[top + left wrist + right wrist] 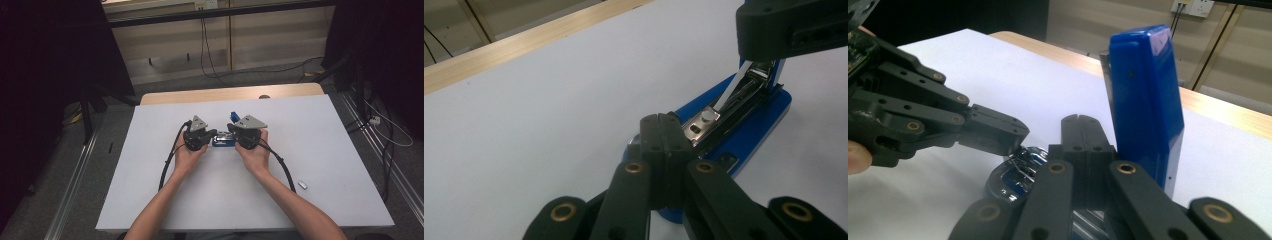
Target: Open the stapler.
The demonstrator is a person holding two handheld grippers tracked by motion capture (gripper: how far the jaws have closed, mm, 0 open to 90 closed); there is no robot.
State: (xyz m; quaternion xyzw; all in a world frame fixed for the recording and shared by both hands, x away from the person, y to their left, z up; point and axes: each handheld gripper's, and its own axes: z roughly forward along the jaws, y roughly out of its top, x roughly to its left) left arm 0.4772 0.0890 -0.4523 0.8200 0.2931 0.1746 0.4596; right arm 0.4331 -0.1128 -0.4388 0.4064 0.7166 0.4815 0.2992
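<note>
A blue stapler (223, 142) lies open in the middle of the white table (320, 130), its blue lid (1145, 100) standing upright. The metal magazine (724, 105) lies bare on the blue base (754, 125). My left gripper (212, 134) is shut with nothing between its jaws, and its tip (663, 120) rests at the stapler's front end. From the other side my right gripper (234, 131) comes in, also shut and holding nothing, its tip (1080, 122) right beside the raised lid. The left gripper (1013, 137) touches the shiny front of the base (1015, 172).
A small silvery piece (302, 184) lies on the table near my right forearm. A wooden strip (230, 93) runs along the table's far edge. Cables (385, 130) trail over the floor to the right, and a dark stand (87, 107) is at the left.
</note>
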